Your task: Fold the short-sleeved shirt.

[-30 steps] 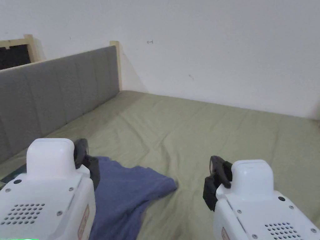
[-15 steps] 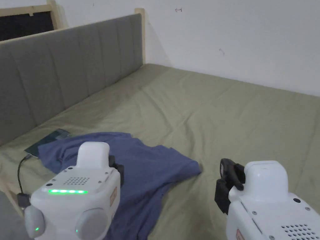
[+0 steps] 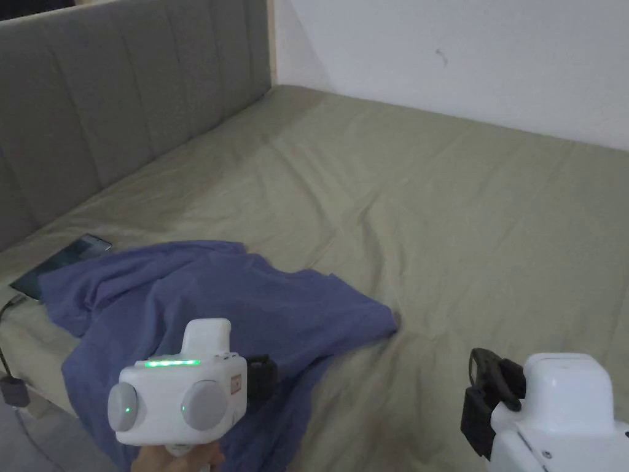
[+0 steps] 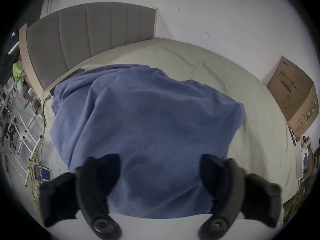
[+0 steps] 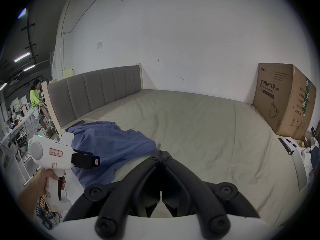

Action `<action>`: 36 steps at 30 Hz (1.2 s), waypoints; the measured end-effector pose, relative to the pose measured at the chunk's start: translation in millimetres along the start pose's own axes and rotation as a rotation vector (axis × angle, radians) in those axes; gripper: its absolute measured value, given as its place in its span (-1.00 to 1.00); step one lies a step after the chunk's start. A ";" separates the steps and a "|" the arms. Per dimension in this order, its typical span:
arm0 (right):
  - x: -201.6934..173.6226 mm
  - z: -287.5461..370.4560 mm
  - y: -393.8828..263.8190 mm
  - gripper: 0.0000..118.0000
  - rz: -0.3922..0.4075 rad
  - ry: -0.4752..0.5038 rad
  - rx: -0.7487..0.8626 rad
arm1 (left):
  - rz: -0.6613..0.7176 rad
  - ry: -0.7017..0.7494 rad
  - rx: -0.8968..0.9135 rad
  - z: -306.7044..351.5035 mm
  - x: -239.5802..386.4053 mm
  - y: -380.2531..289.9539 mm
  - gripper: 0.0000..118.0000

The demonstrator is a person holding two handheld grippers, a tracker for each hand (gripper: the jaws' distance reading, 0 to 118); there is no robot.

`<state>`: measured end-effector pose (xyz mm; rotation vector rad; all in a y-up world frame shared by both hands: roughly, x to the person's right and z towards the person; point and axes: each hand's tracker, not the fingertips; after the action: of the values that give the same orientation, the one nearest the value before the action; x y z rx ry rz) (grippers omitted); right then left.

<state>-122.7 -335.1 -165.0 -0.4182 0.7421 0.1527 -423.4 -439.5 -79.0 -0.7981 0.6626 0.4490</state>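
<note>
A blue short-sleeved shirt (image 3: 246,301) lies crumpled on the near left corner of the olive-green bed (image 3: 430,203), its lower part hanging over the bed's front edge. My left gripper (image 3: 265,376) hovers just above that hanging part, pointing right. In the left gripper view its jaws stand wide open (image 4: 159,159) over the blue cloth (image 4: 147,113), with nothing gripped. My right gripper (image 3: 482,384) is to the right of the shirt, above bare sheet. Its jaws meet tip to tip (image 5: 160,152) and hold nothing. The right gripper view also takes in the left gripper (image 5: 86,159) in a hand.
A dark phone (image 3: 61,261) with a cable lies at the bed's left corner, partly under the shirt. A grey headboard (image 3: 123,92) runs along the left. A cardboard box (image 5: 284,101) stands at the bed's far right. A person (image 5: 35,96) sits beyond the headboard.
The head camera has tilted down. My left gripper has dropped away from the camera to the shirt's near edge and turned sideways. The right gripper stays shut to the shirt's right.
</note>
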 end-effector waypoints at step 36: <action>52.3 41.1 9.5 -1.00 -0.079 -0.090 0.023 | 0.261 -0.189 0.149 85.5 3.1 77.1 -0.96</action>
<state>-61.5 -309.8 -176.6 -0.4154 0.6372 0.0884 -435.6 -325.0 -75.9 -0.5217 0.6175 0.6954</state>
